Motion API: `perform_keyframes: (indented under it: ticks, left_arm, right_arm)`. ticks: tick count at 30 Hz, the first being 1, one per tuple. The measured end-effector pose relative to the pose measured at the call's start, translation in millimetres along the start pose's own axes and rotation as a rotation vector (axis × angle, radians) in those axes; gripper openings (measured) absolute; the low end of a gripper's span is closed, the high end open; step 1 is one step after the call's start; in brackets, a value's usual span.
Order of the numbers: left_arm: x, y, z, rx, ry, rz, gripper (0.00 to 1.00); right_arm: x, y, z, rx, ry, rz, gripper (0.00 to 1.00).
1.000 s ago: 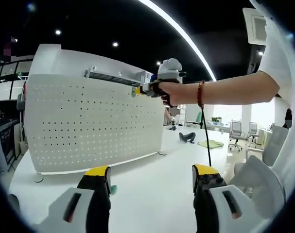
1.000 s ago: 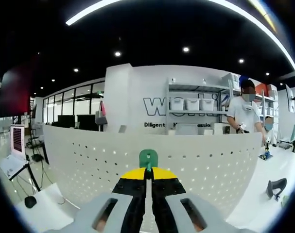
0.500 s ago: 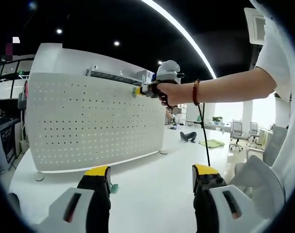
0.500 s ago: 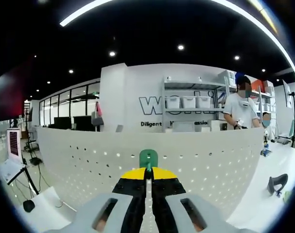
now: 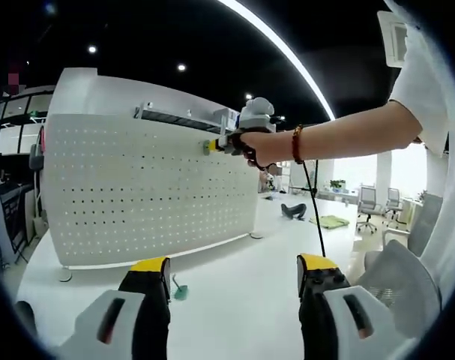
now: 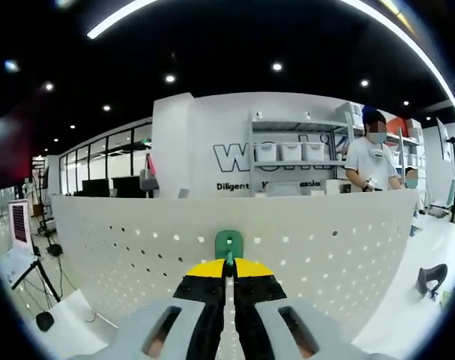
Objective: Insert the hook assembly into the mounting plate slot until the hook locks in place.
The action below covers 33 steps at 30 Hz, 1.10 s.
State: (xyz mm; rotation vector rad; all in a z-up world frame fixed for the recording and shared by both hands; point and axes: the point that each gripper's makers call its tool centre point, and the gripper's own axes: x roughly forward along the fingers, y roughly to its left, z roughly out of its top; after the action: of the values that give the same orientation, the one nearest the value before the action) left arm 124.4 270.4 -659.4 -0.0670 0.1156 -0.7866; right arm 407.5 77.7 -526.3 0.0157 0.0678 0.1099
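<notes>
On white table (image 5: pixel 234 292), upright pegboard (image 5: pixel 145 187), office

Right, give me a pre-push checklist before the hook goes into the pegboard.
1. Right gripper shut on the green hook: ok.
2. Hook near the upper part of the white pegboard, seen from the left gripper view: ok.
3. Hook lined up with a hole: cannot tell; the tip is hidden behind the gripper.
4. Hook already seated or locked: cannot tell.
5. Left gripper open, holding nothing, low over the table: ok.
6. Second green piece lying on the table by the left gripper: ok, out of the path.
</notes>
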Motion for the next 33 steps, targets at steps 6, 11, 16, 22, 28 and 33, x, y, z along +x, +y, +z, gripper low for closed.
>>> perform_keyframes:
  ticks: [6,11,16,22,28,33]
  left_arm:
    - [-0.4,0.8,-2.2,-0.004,0.004,0.005,0.71]
    - [0.4,0.3,-3.4,-0.007,0.007,0.005,0.71]
    - [1.0,0.5,-2.9,-0.008,0.005,0.004,0.71]
    - [1.4,-0.9,-2.7,-0.007,0.006,0.000,0.70]
    - [-0.2,0.7,-3.6,-0.010,0.008,0.005,0.70]
    - [0.6,0.2,-3.6,-0.008,0.008,0.004,0.70]
  right_arm:
    - [5.8,-1.4,-3.0,-0.005,0.011,-0.003,0.01]
    - [6.6,-0.1,-5.0,-0.002,0.014,-0.007,0.01]
    - [4.8,0.4,-5.4,0.019,0.017,-0.018,0.01]
    - [6.3,2.2,-6.7,-0.038,0.025,-0.051,0.01]
    - [6.6,0.8,-7.8,-0.033,0.026,-0.067,0.01]
    - [4.9,-0.1,-7.7,-0.017,0.025,-0.050,0.02]
